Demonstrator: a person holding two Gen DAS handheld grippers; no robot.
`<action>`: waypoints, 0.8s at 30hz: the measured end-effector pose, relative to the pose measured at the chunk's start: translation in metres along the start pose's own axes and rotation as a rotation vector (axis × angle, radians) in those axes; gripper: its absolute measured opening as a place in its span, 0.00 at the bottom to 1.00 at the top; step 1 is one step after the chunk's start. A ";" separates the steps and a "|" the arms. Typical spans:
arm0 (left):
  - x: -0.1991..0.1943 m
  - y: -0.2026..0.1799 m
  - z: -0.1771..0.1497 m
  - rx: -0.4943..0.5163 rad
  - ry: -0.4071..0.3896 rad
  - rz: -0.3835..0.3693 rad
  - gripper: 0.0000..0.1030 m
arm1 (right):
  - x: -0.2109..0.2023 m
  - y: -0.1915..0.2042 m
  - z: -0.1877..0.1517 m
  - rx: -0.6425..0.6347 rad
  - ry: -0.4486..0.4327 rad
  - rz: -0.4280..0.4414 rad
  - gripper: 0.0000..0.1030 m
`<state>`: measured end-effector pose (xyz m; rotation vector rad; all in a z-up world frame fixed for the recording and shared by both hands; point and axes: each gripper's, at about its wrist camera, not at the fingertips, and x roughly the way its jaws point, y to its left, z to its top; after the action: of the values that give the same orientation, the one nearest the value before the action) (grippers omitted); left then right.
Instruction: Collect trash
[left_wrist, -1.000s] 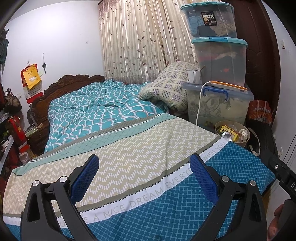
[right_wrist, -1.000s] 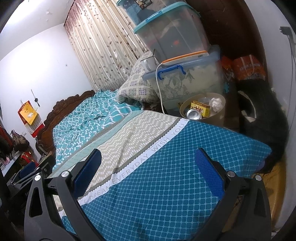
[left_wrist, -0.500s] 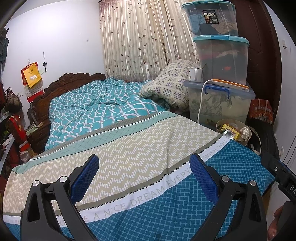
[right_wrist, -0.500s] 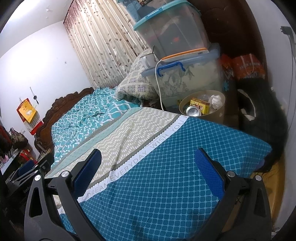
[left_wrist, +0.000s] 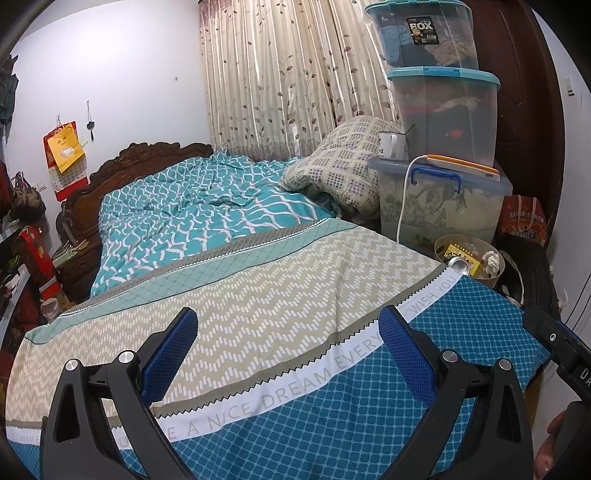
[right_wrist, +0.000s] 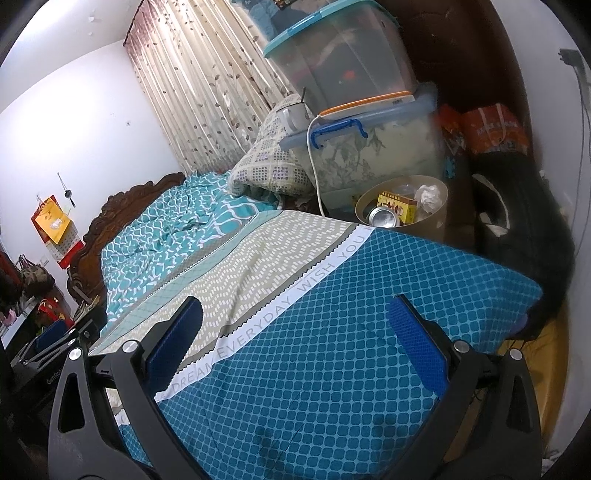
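The trash bin (right_wrist: 424, 225) sits on the floor right beside the bed's (right_wrist: 369, 314) far corner, below stacked storage boxes (left_wrist: 443, 199), holding a can (right_wrist: 384, 218), a yellow box (right_wrist: 399, 206) and crumpled paper (right_wrist: 428, 195). Left tongs (left_wrist: 288, 350) and right tongs (right_wrist: 295, 332) both hang spread wide over the bedspread, holding nothing.

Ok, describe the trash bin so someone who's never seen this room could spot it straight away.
Find the stack of clear storage boxes beside the bed, opposite the headboard end. On the floor right in front of it stands the round tan bin, open-topped, holding a yellow carton, a can and crumpled paper.
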<state>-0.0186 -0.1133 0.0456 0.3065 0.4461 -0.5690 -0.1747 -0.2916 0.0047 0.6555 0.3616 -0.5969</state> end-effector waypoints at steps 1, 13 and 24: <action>0.001 0.000 0.000 0.000 0.002 0.001 0.92 | 0.000 0.000 0.000 0.000 -0.001 0.000 0.97; 0.004 0.001 -0.002 0.000 0.018 0.005 0.92 | -0.001 -0.001 0.000 0.004 0.002 0.001 0.97; 0.008 -0.001 -0.004 -0.003 0.020 0.007 0.92 | -0.004 -0.002 0.003 0.002 -0.008 -0.003 0.97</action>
<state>-0.0149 -0.1164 0.0385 0.3113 0.4650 -0.5587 -0.1787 -0.2926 0.0080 0.6540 0.3548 -0.6029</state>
